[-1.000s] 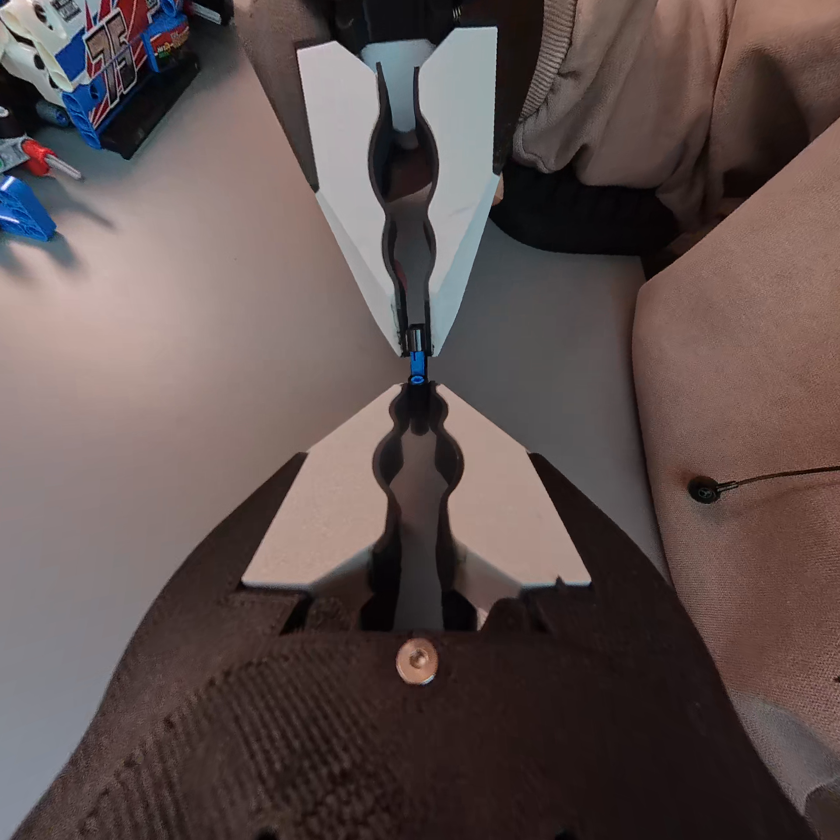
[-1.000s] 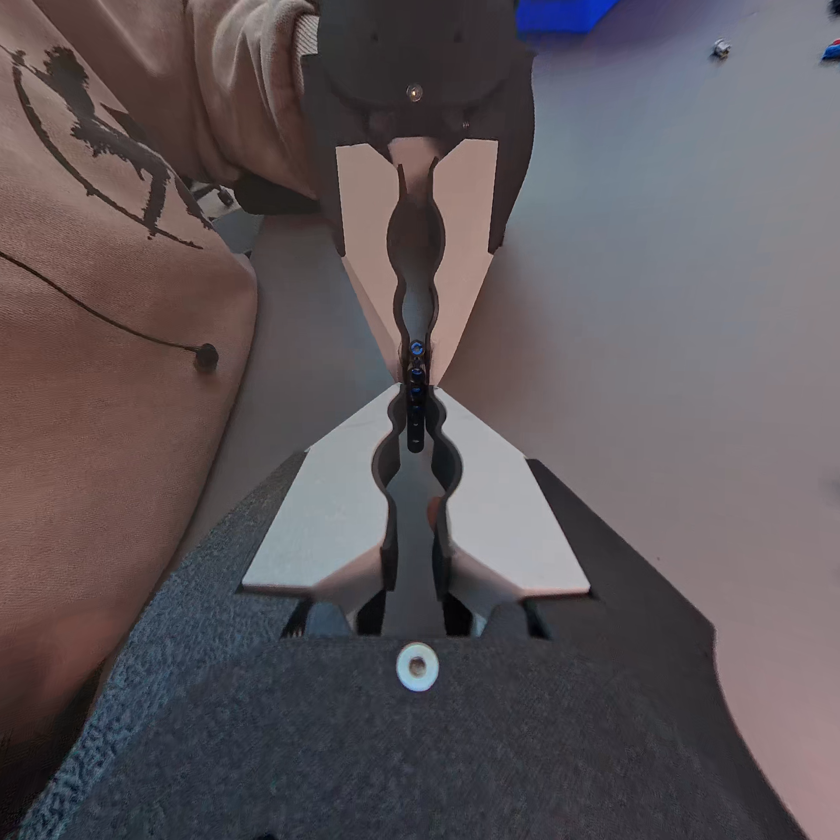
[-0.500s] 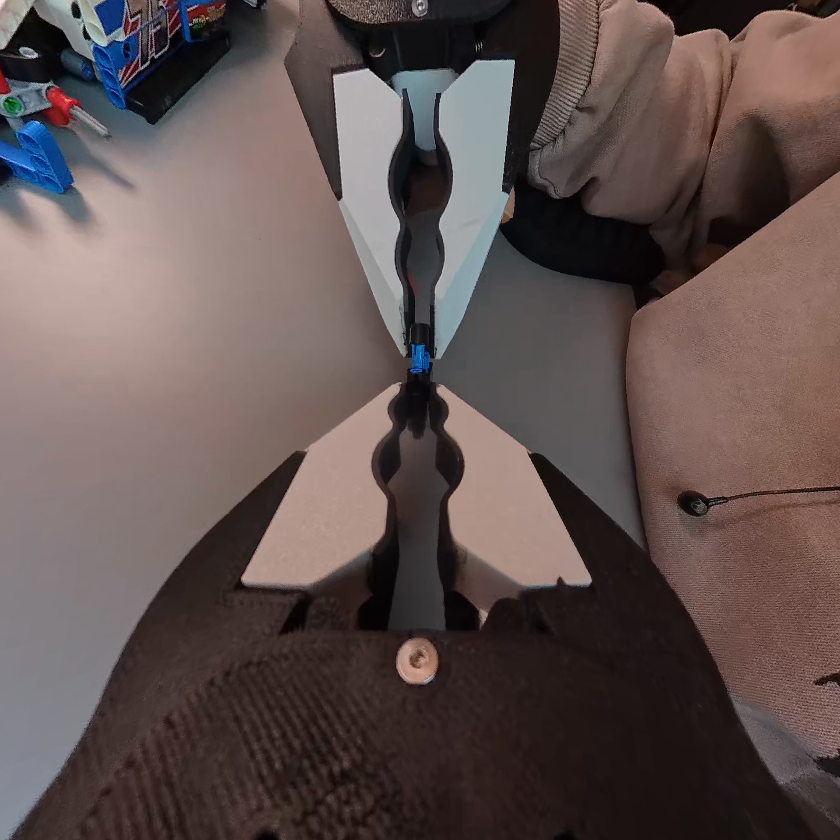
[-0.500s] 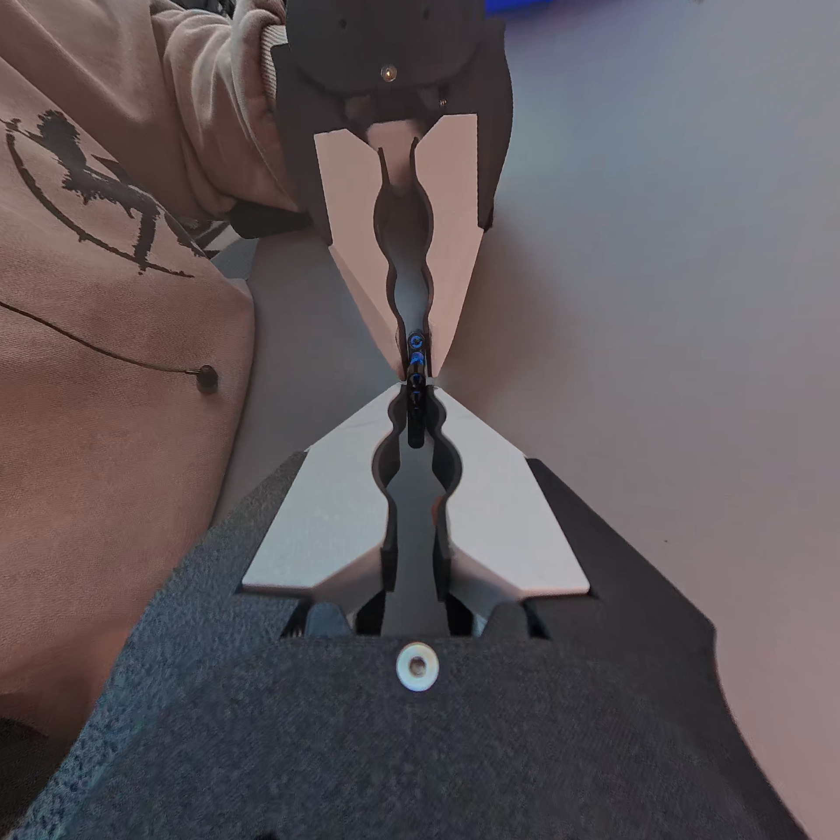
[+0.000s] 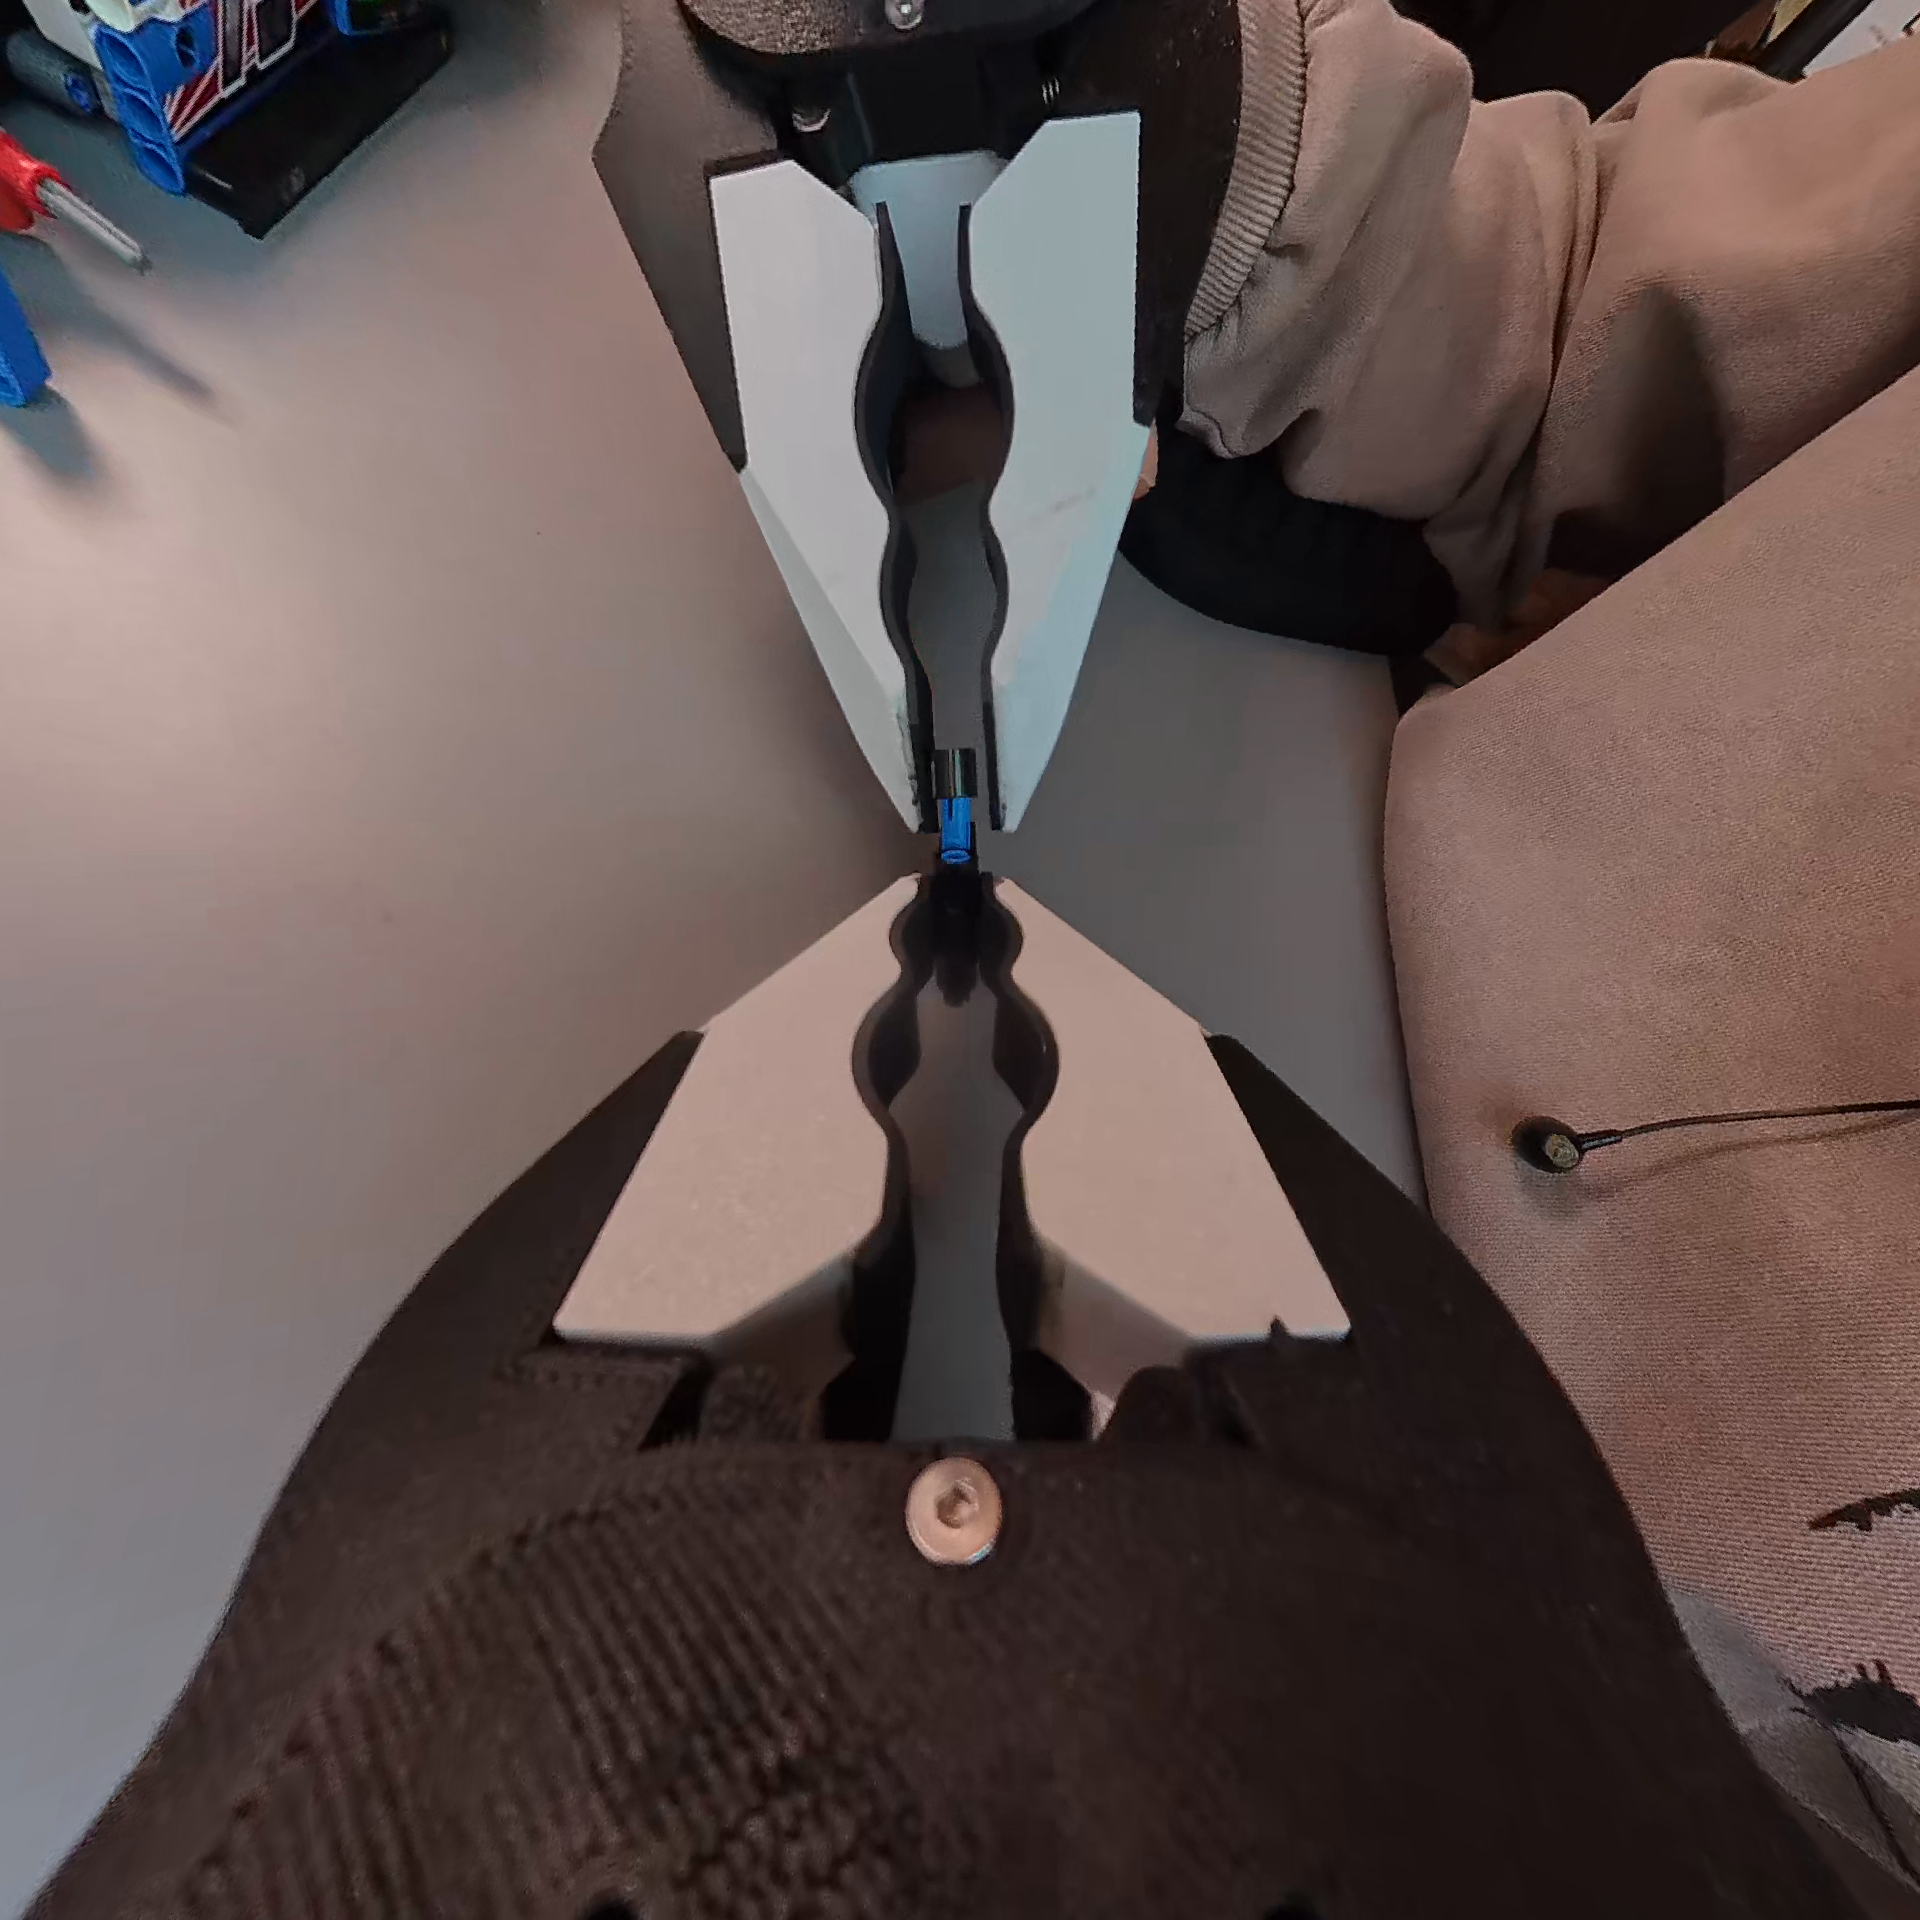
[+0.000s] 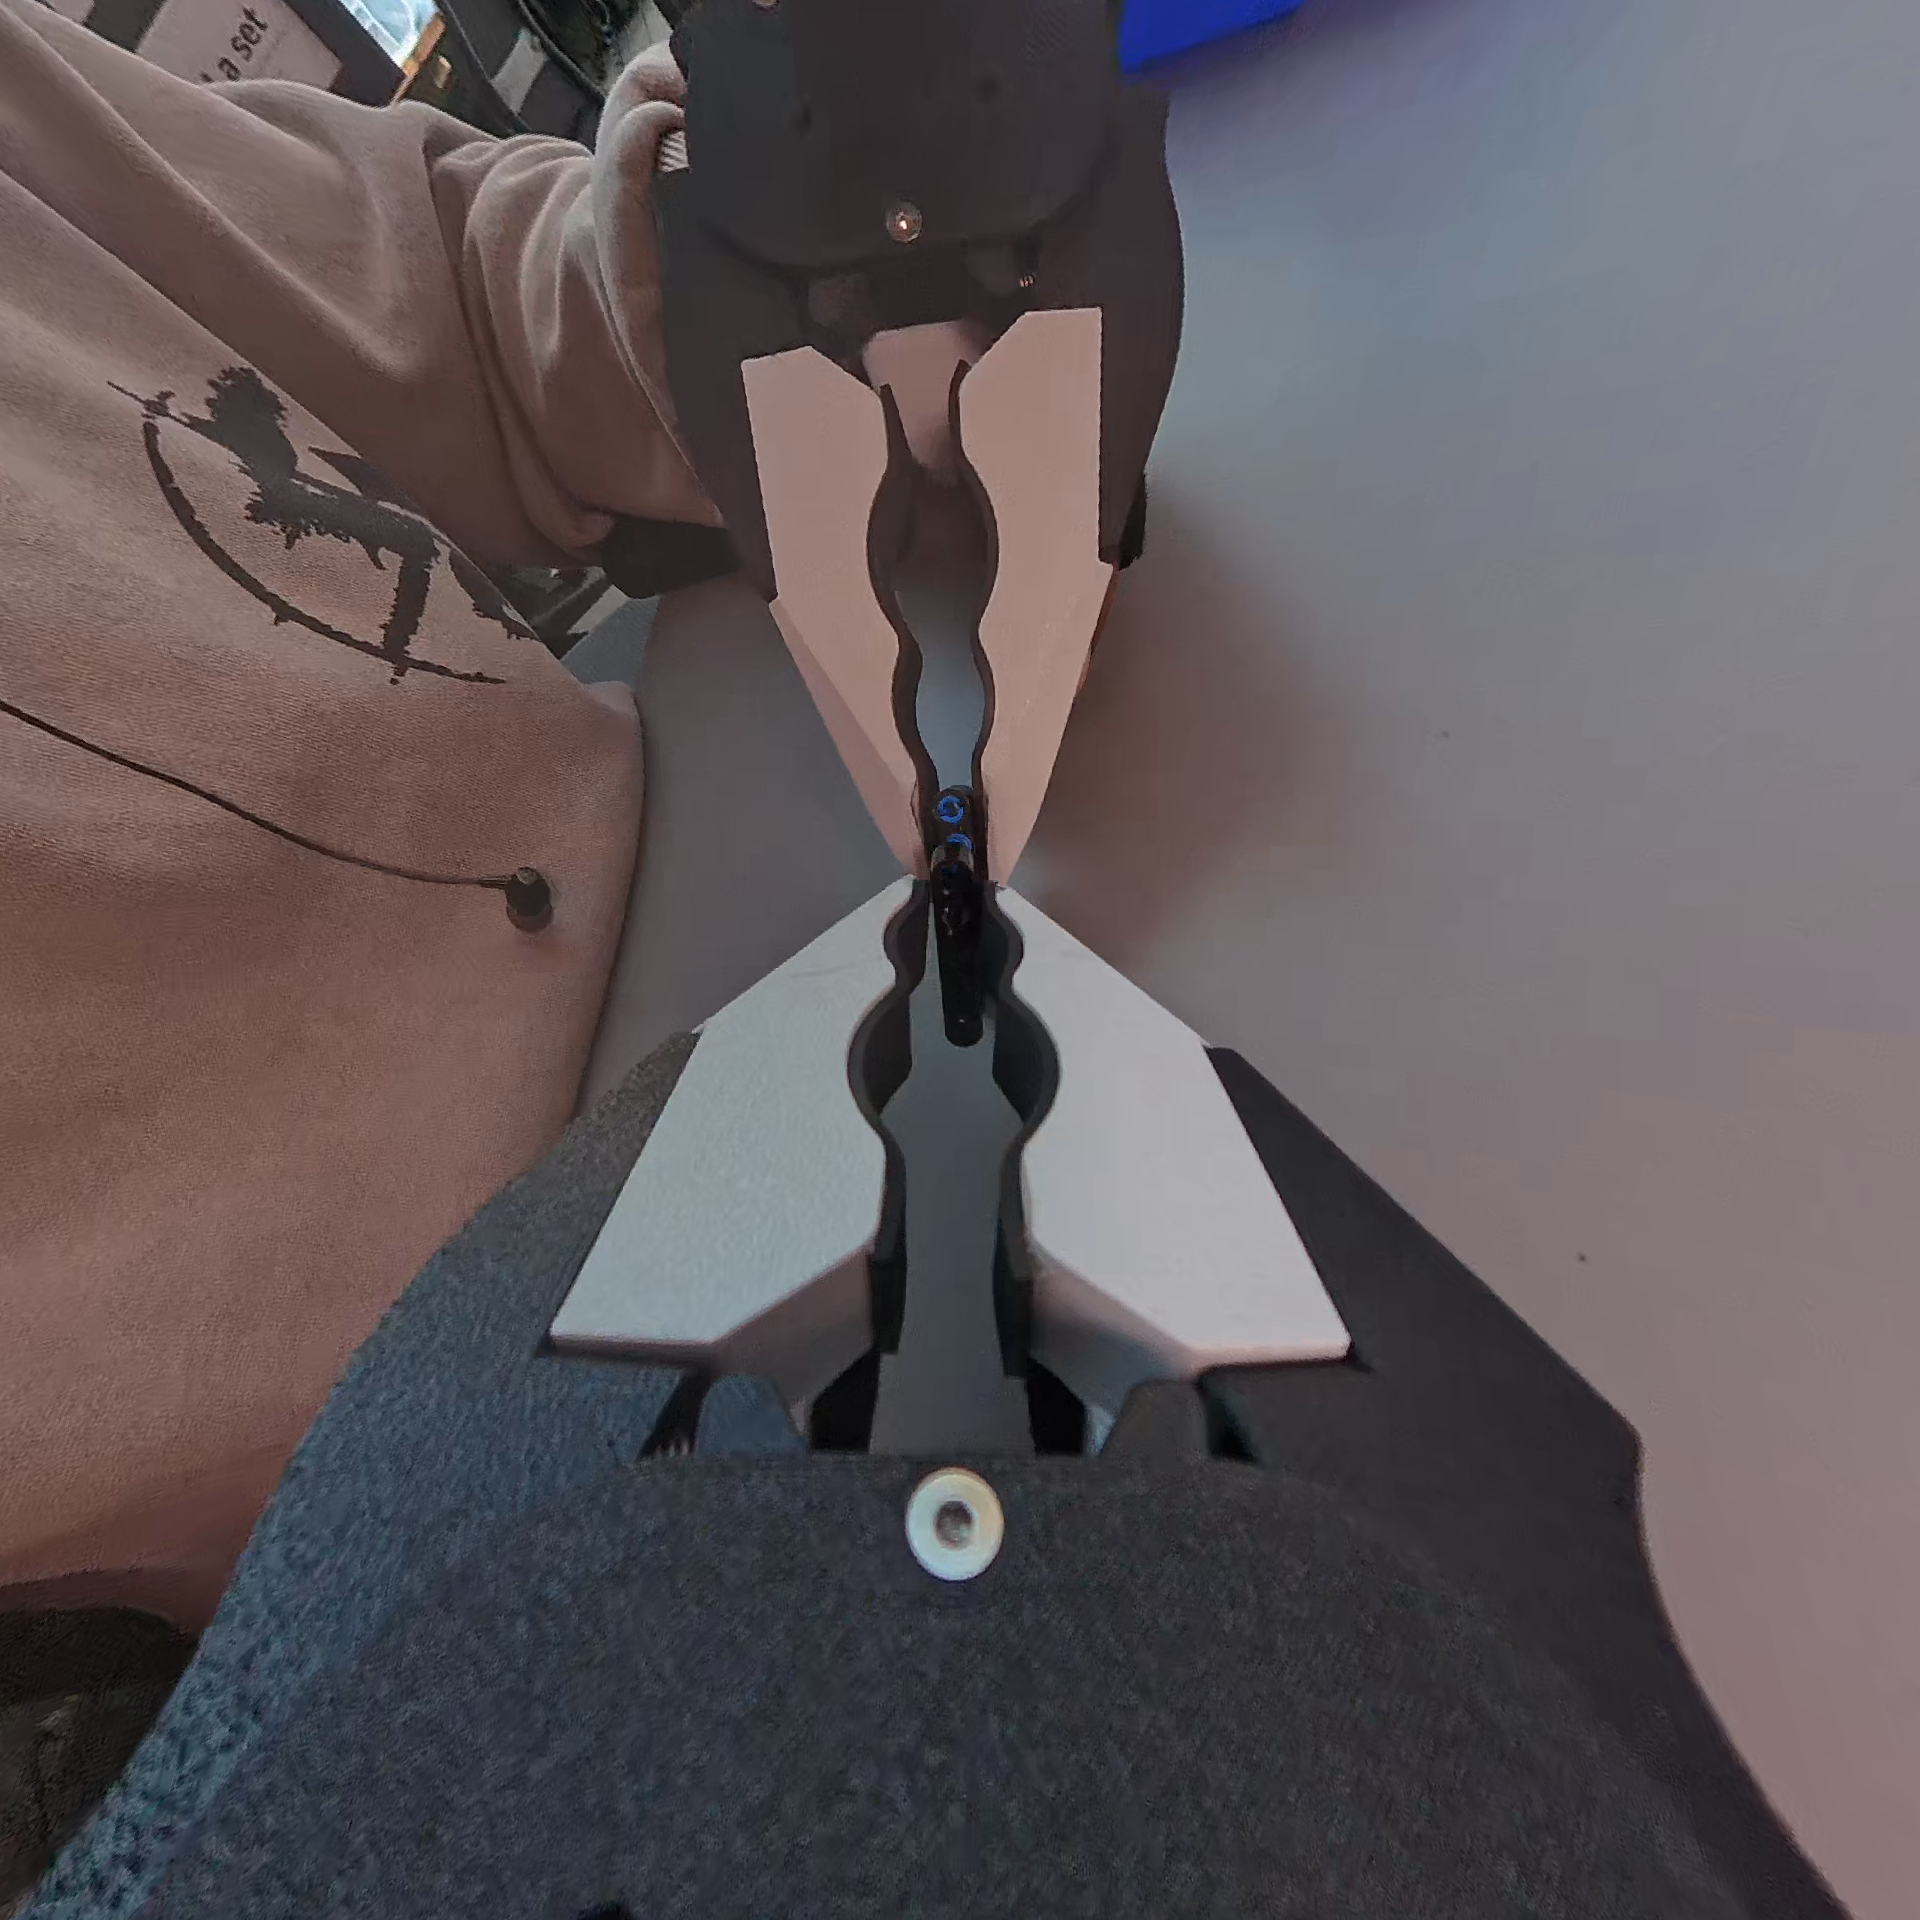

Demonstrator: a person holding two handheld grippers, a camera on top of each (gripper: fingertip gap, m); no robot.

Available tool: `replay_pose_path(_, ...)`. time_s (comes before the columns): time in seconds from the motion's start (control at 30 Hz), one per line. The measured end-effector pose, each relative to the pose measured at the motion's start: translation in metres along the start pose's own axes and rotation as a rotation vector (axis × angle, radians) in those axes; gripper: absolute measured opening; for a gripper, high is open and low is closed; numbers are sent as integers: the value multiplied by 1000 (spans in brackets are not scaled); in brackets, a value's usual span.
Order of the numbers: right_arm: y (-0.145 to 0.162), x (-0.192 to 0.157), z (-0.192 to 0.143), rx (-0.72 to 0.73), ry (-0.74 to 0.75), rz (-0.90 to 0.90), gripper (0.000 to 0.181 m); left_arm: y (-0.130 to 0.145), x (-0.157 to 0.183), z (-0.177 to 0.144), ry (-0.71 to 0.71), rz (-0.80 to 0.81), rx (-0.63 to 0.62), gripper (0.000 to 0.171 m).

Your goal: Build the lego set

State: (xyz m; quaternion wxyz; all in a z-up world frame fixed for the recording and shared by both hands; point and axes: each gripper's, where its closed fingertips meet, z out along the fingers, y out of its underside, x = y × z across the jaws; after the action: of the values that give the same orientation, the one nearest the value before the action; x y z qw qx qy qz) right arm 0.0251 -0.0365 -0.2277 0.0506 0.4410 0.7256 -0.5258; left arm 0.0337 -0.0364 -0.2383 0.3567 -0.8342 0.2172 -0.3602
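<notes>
My two grippers meet tip to tip above the grey table (image 5: pixel 416 727). In the left wrist view my left gripper (image 5: pixel 954 883) is shut on a small dark piece (image 5: pixel 951 945), mostly hidden between its pads. Facing it, my right gripper (image 5: pixel 956 831) is shut on a black piece (image 5: pixel 954 774) with a blue pin (image 5: pixel 954 821) pointing at the left tips. In the right wrist view my right gripper (image 6: pixel 954 888) pinches a narrow black beam (image 6: pixel 958 977) edge-on. Blue pin ends (image 6: pixel 951 810) show inside the left gripper (image 6: pixel 954 862). Whether the pieces are joined is hidden.
A part-built model (image 5: pixel 208 83) in blue, white and red sits at the far left with a red-and-grey pin (image 5: pixel 52 203) and a blue beam (image 5: pixel 16 353). A person's beige sweatshirt (image 5: pixel 1662 935) and sleeve (image 5: pixel 1403 260) fill the right side. A blue object (image 6: pixel 1195 31) lies far off. The tips of both grippers are at nearly the same place.
Both grippers stay shut and tip to tip. The pair has shifted and tilted a little: the model at the far left has slid toward the frame's top corner.
</notes>
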Motion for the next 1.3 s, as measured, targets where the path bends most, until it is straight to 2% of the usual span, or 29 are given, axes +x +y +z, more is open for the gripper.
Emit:
replay_pose_path(0.13,-4,0,0,13,10,-16,10,-2,-2,-2,24,-47,28,5)
replay_pose_path(0.2,-6,3,-2,31,18,-10,5,-4,-2,-4,54,-90,51,6)
replay_pose_path(0.47,-34,-4,-23,218,-50,69,4,-36,4,-30,264,-304,290,5)
replay_pose_path(0.57,-41,-8,-29,260,-62,79,4,-40,4,-34,293,-325,320,5)
replay_pose_path(0.8,-41,-11,-25,249,-69,102,4,-40,6,-34,312,-338,326,5)
replay_pose_path(0.93,-42,-9,-27,259,-63,112,4,-40,2,-33,277,-327,330,5)
replay_pose_path(1.03,-41,-7,-27,251,-49,111,4,-30,-1,-25,176,-238,247,5)
replay_pose_path(1.3,-21,-5,-11,126,-32,112,4,-10,5,-6,64,-70,76,5)
